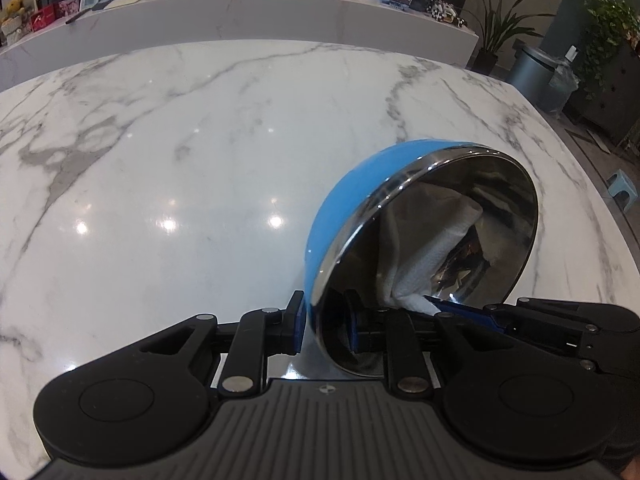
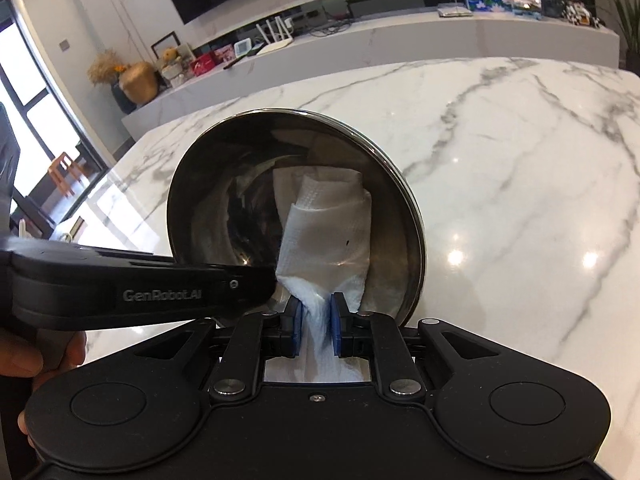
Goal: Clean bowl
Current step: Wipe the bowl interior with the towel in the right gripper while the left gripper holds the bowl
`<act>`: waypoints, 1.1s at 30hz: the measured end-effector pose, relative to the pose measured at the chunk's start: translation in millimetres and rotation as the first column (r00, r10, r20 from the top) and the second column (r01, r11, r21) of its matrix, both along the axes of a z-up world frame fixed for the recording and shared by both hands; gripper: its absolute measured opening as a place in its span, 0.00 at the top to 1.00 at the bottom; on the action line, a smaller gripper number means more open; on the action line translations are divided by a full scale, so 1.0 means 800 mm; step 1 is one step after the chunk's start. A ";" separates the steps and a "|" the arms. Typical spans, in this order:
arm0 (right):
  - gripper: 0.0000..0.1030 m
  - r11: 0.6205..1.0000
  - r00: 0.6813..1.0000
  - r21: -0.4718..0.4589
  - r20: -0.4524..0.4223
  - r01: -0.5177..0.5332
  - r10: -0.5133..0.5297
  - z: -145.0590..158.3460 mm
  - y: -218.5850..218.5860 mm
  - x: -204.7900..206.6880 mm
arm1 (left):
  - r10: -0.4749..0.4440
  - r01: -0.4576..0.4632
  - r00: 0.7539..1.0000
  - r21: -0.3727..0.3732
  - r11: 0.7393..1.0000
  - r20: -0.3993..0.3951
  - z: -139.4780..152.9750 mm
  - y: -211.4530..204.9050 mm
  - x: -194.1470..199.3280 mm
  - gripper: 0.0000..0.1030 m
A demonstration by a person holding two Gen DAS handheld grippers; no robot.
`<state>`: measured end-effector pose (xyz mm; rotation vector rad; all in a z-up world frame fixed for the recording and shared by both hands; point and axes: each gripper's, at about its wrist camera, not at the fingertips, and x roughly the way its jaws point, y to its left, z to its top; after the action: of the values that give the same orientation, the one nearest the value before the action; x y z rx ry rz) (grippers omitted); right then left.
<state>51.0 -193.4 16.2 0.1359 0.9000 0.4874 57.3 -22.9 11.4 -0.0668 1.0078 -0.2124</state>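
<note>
Right wrist view: right gripper pinches the towel inside the tilted bowl; left gripper clamps the bowl's rim above the table. Best sweep firmly around its wall.

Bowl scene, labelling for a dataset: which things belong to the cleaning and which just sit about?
In use: bowl, paper towel, left gripper, right gripper.
Lying about: router, teddy bear, bin, potted plant.
</note>
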 end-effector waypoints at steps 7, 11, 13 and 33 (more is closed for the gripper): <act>0.90 0.993 0.997 -0.110 0.064 -0.039 0.046 0.006 0.017 -0.008 | -0.021 0.020 1.000 0.068 0.997 0.007 0.005 -0.009 -0.006 0.83; 0.90 0.977 0.989 -0.211 0.130 -0.035 0.063 0.008 0.027 -0.016 | -0.036 0.033 0.999 0.103 0.994 0.020 0.007 -0.014 -0.008 0.83; 0.90 0.961 0.982 -0.276 0.178 -0.019 0.071 0.010 0.033 -0.024 | -0.043 0.040 0.999 0.120 0.992 0.025 0.008 -0.016 -0.008 0.83; 0.90 0.948 0.983 -0.318 0.169 -0.019 0.077 0.000 0.038 -0.022 | -0.029 0.025 0.999 0.090 0.996 0.045 0.009 -0.013 0.000 0.84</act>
<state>33.5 -163.2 15.9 -0.2206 0.7935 0.3882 57.5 -33.1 18.6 0.0329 0.9708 -0.1926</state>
